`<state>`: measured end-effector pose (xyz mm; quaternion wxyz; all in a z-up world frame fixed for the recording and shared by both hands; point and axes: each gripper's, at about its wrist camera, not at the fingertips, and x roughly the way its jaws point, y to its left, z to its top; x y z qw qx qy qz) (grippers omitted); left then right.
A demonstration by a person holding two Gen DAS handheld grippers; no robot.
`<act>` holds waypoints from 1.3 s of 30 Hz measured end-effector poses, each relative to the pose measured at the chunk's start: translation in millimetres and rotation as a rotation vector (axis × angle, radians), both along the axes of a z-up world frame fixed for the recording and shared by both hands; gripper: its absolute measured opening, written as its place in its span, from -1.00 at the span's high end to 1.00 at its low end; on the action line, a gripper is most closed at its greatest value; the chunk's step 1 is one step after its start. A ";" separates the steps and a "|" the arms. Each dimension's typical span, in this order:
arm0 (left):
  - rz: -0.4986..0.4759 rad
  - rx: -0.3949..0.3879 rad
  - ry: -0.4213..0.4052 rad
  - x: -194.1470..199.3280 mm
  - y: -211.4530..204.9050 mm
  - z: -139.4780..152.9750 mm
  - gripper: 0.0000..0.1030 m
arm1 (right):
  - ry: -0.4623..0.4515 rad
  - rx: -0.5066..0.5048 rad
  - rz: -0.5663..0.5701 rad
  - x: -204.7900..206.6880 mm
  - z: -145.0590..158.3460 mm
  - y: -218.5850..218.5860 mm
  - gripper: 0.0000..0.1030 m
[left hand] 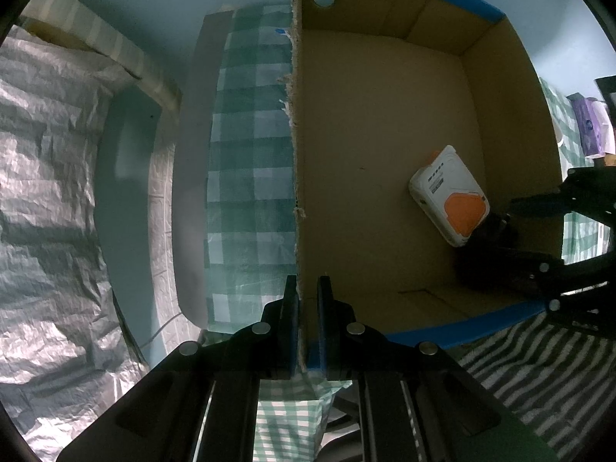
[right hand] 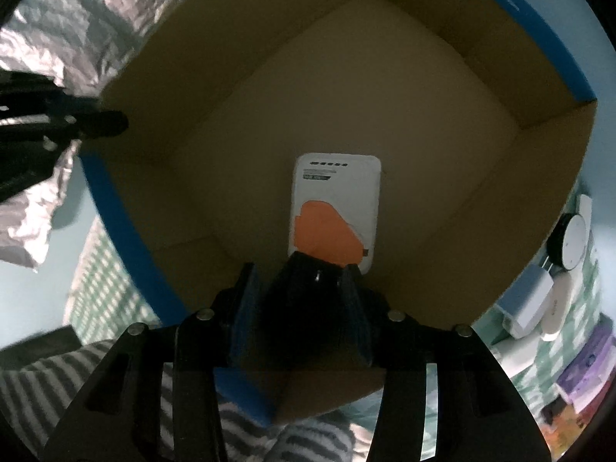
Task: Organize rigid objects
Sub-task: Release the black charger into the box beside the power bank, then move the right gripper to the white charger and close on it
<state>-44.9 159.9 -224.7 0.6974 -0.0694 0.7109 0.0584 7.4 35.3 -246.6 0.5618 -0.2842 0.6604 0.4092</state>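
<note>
Left tool (left hand: 307,292): pointing down at the box rim, its two black fingers clenching the torn cardboard edge of the left wall between them.
Right tool (right hand: 304,277): reaching down into the box from the near right corner; a black object (right hand: 308,300) is sitting between its fingers. Too dark to tell whether the pads are pressing on it, so the grip cannot be told.
Cardboard box (left hand: 385,134): standing open-topped, brown inside, blue band running along its outer rim, a round hole showing high in the far wall.
White and orange device (left hand: 448,196): lying flat on the box floor, near the right wall, at a slant in the left view; its orange patch is facing the right tool, and the black object is overlapping its near end in the right view.
Checked cloth (left hand: 250,177): green and white, covering the tabletop just beside the box's left wall.
Silver crinkled sheet (left hand: 46,192): lying well to the left of the box.
Other items (right hand: 539,300): white and pale blue gadgets and a purple pack are waiting outside the box on the right.
Striped fabric (left hand: 531,369): showing below the box's near edge.
</note>
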 end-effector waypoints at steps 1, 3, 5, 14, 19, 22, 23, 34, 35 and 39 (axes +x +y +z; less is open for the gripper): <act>0.000 0.000 -0.001 0.0 -0.4 0.0 0.85 | -0.004 0.006 0.000 0.2 3.9 -0.4 0.09; -0.001 -0.001 -0.001 -0.2 -0.5 -0.2 0.85 | -0.006 0.018 -0.010 1.3 11.5 -2.2 0.09; -0.003 0.001 0.001 -0.1 -0.7 -0.7 0.85 | -0.006 0.034 -0.019 1.6 17.4 -4.9 0.09; -0.007 -0.001 0.003 0.7 0.6 -0.7 0.85 | -0.047 0.097 -0.099 21.2 55.9 -25.0 0.06; -0.007 -0.002 0.004 1.6 2.0 -1.0 0.85 | -0.062 0.118 -0.173 39.0 71.1 -40.6 0.05; -0.007 -0.002 0.006 2.6 2.9 -1.1 0.85 | -0.075 0.119 -0.213 50.6 78.8 -55.2 0.05; -0.007 -0.002 0.007 2.8 3.0 -1.1 0.85 | -0.079 0.115 -0.233 56.8 80.3 -62.3 0.05; -0.003 -0.003 0.011 4.2 3.2 -1.1 0.85 | -0.066 0.035 -0.426 110.1 51.8 -123.3 0.05; -0.003 -0.003 0.012 4.6 2.6 -0.8 0.85 | -0.066 0.020 -0.433 112.2 46.7 -126.5 0.05; -0.007 0.001 0.014 5.1 0.7 -0.3 0.85 | -0.054 -0.029 -0.459 121.2 24.8 -137.7 0.06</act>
